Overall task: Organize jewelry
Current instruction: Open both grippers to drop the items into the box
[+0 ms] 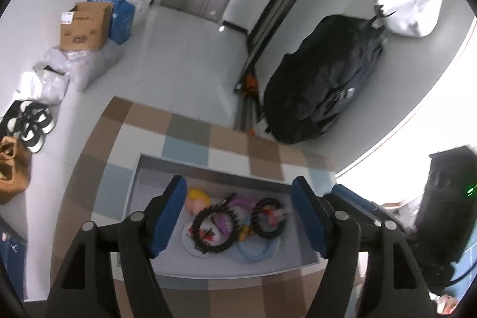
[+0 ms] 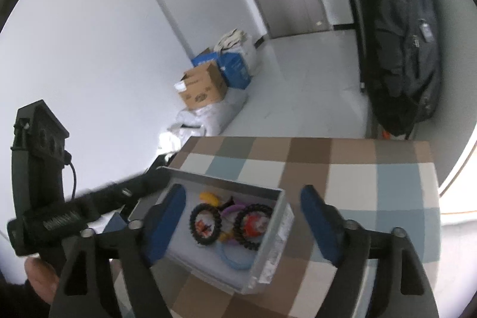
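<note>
The left gripper (image 1: 238, 213) is wide open, its two blue pads far apart, and it grasps nothing; it hangs above the grey box (image 1: 208, 265) without touching it. The right gripper (image 2: 243, 224) is also spread wide and empty, over the same box (image 2: 268, 252), with its left pad above the box's left side and its right pad outside the box's right wall.

Inside the box the jewelry lies in one pile near the middle: two black toothed rings (image 2: 205, 224) side by side, a purple band (image 2: 232, 209) between them, a light blue ring (image 2: 235, 260) at the near side and a yellow piece (image 2: 210, 197) at the far side.

The box stands on a table with a checked cloth (image 2: 342, 181) in brown, white and blue.

Farther away, a cardboard box (image 2: 204, 90) and a blue bag (image 2: 237, 69) stand on the floor by the white wall. On the right a black bag (image 2: 399, 49) is near a dark frame.
</note>
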